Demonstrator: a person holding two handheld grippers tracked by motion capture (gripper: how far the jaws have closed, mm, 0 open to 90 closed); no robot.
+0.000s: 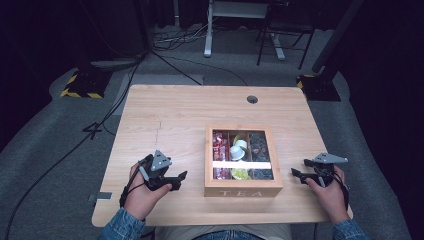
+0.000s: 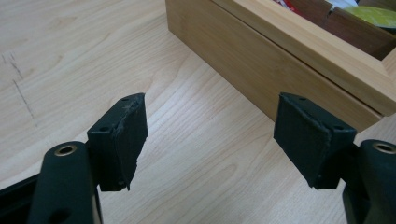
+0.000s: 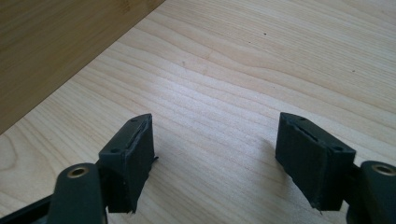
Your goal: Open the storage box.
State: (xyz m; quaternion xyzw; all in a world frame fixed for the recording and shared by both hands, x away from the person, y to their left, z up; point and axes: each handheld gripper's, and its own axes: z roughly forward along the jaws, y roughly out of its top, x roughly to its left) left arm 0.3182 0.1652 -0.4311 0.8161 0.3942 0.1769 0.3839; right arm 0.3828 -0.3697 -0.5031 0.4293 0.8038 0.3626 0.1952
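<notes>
A wooden box marked TEA stands at the middle of the table, nearer the front. Through its glass lid I see compartments with red packets, white pods and green items. My left gripper is held a little above the table to the left of the box, jaws pointing at it, open and empty. In the left gripper view the left gripper faces the box's side wall. My right gripper sits to the right of the box, open and empty. The right gripper hovers low over bare wood, with the box's wall at the upper left.
A round cable hole lies near the table's far edge. Beyond the table are floor cables, a white desk leg and yellow-and-black stand bases. Bare wood stretches left of and behind the box.
</notes>
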